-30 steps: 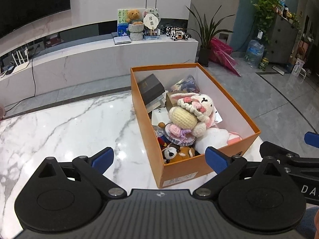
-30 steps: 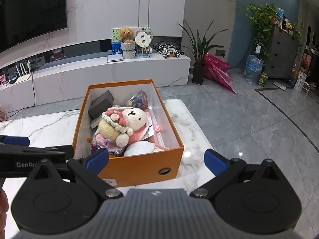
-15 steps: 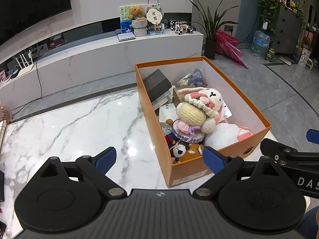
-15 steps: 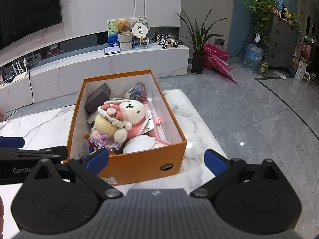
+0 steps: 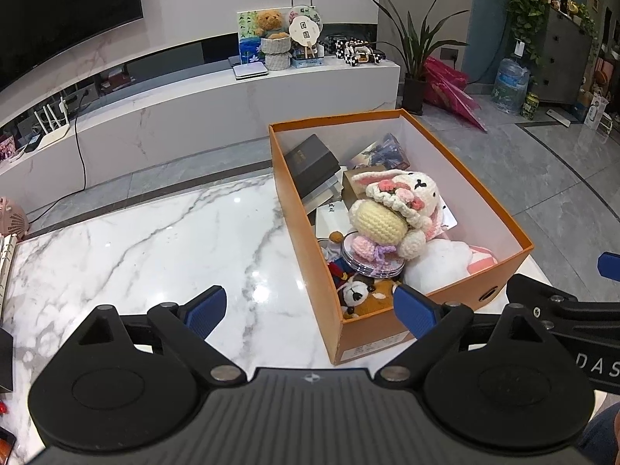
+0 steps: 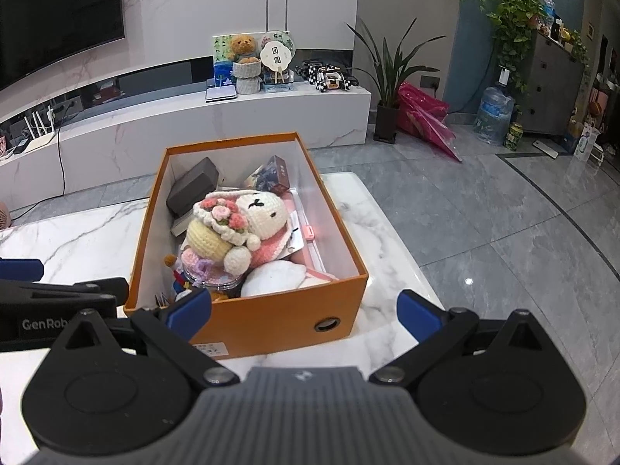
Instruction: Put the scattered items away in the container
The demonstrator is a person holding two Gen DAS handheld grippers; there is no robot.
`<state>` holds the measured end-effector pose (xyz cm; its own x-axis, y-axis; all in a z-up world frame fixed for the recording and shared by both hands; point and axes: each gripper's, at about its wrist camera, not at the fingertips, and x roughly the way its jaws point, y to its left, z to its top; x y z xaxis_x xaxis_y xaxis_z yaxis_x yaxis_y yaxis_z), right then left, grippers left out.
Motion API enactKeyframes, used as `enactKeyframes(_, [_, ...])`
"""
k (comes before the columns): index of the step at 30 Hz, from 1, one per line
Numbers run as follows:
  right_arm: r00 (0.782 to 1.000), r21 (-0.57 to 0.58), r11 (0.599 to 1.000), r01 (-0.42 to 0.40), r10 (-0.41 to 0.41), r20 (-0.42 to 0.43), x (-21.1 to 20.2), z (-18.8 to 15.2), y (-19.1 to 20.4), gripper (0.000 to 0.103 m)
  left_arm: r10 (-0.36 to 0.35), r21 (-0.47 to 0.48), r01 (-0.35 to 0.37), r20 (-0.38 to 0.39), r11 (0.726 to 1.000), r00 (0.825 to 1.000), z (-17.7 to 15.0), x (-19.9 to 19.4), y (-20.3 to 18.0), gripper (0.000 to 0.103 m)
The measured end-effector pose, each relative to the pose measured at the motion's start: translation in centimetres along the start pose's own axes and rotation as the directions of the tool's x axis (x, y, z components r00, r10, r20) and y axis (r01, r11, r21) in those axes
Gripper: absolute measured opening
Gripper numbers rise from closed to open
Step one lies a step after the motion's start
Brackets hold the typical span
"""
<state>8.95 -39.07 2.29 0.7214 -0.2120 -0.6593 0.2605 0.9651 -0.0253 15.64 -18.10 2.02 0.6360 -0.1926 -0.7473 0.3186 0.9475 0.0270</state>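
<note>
An orange box [image 5: 306, 228] stands on the white marble table [image 5: 155, 252]; it also shows in the right wrist view [image 6: 279, 317]. It holds a crocheted bunny [image 5: 395, 209] [image 6: 240, 224], a dark book [image 5: 314, 162], a panda toy [image 5: 356, 294], a round clear case and other items. My left gripper [image 5: 310, 310] is open and empty, held back from the box's near left corner. My right gripper [image 6: 306, 310] is open and empty, in front of the box's near end.
A low white TV bench [image 5: 232, 97] with a teddy bear and a fan stands behind the table. A binder edge [image 5: 6, 263] and dark items lie at the table's left. A potted plant [image 6: 391, 89] and grey floor are to the right.
Both grippers have drawn back and risen a little from the box; the box looks farther and more of the table shows. Both stay open and empty.
</note>
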Motion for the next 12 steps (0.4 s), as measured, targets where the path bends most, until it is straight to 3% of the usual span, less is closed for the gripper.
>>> enactKeyframes(12, [1.0,0.001,1.0,0.005,-0.005,-0.001,-0.19,-0.11,0.02,0.102,0.004,0.005,-0.004,0.003,1.0,1.0,-0.07,-0.13,0.03,0.103])
